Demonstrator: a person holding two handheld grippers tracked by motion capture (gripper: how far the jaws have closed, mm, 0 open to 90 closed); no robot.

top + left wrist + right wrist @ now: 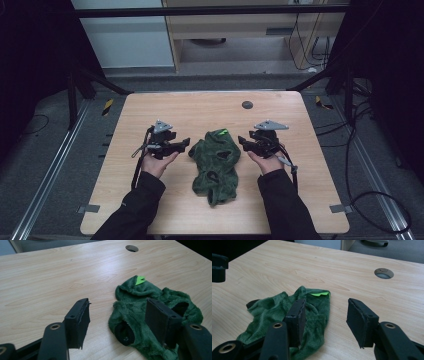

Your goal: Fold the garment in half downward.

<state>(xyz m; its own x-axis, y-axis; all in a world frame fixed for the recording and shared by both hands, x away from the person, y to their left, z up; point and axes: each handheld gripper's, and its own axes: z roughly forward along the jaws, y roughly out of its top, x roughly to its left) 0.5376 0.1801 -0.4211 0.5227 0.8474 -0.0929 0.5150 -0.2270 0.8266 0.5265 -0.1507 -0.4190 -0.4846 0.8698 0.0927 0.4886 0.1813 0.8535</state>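
Green plush, crumpled in a heap, lies at the middle of the wooden table (150,107): a small fleecy garment (216,162), it looks like, with dark openings that may be sleeve holes and a bright lime tag (222,132) at its far end. Its long axis runs from the person's side of the table away toward the far edge, with the tagged, wider end pointing away and a narrower tail trailing toward the near edge.

The left gripper (184,144) sits just to the left of the garment, jaws aimed across at it, and the right gripper (243,142) sits just to the right, aimed back the other way. Both flank the far half of the cloth, roughly level with each other, and neither is clearly nearer. So the garment lies between the two, crosswise to both lines of reach.

In the left gripper view the jaws stand wide apart with nothing between them; the garment (152,315) lies ahead and toward the right-hand jaw, which stands in front of the fabric without pinching it. In the right gripper view the jaws are likewise spread and empty, the garment (274,312) lying behind the left-hand jaw and the lime tag (320,294) just ahead.

My judgement is that each gripper needs to travel inward to take an edge on its own side.
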